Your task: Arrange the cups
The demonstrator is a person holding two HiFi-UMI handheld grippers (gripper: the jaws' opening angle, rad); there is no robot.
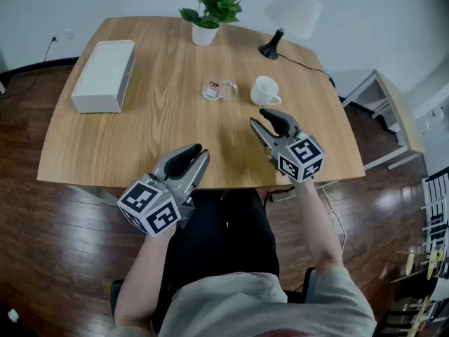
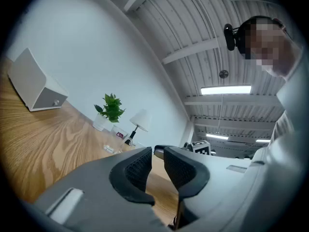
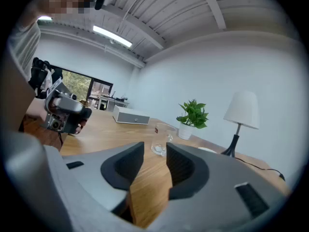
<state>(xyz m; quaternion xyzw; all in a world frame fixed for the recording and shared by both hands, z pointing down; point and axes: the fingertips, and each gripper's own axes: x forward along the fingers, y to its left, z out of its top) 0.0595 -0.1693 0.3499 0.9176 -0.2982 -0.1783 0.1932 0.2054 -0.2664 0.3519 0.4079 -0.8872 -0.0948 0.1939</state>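
checker: status on the cup arranging?

tagger: not started, as far as i can judge. both cups stand on the table (image 1: 154,118) and neither is held. glass cup (image 1: 219,89) and white mug (image 1: 265,90) are near each other but apart, out ahead of the right gripper (image 1: 258,118).

checker: right gripper state?

tagger: released. jaws stand apart with only bare wood between the pads. in the right gripper view the glass cup lines up with the gap, further out along its nose and not reached. the mug sits to the right of that line, close ahead of the tips in the head view, not touching.

checker: left one?

tagger: left gripper (image 1: 198,152) is released too, narrow gap, nothing in it. it hangs over the near table edge, with both cups well ahead of it and off to its right.

checker: other stuff?

tagger: white box (image 1: 105,76) is far ahead and to the left of the left gripper. potted plant (image 1: 209,9) and lamp (image 1: 291,16) are beyond the cups. probably not task items.

checker: what's left?

tagger: all of it, by my read: reach forward, close on one cup, set it down, then do the other. the task line doesn't say what layout is wanted. my guess is the glass goes first, since the right jaws point at it.
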